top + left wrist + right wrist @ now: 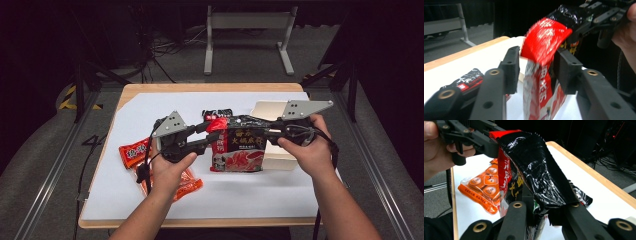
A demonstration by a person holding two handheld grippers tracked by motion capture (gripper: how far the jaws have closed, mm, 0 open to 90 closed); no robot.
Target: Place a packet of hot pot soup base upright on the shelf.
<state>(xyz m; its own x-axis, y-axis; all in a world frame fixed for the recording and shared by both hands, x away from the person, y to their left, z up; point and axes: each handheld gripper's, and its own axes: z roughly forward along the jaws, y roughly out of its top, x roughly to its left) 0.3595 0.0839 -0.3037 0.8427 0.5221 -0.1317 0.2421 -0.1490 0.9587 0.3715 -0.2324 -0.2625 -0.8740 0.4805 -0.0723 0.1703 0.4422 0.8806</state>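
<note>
A black and red noodle packet (239, 147) hangs upright above the white table sheet, stretched between both grippers. My left gripper (212, 129) pinches its red upper corner; in the left gripper view the packet (541, 85) runs between the jaws of my left gripper (537, 58). My right gripper (267, 132) grips the packet's opposite black upper edge. In the right gripper view the glossy black film (536, 170) rises from my right gripper (546, 208) toward the left gripper (490, 143). The right gripper (586, 23) also shows in the left gripper view, holding the black end.
An orange snack packet (131, 152) lies on the sheet under my left hand, also visible as the orange packet (482, 187). A smaller black and red packet (218, 113) lies behind. An open cardboard box (267, 110) sits at the right. The wooden table edge (200, 87) frames the sheet.
</note>
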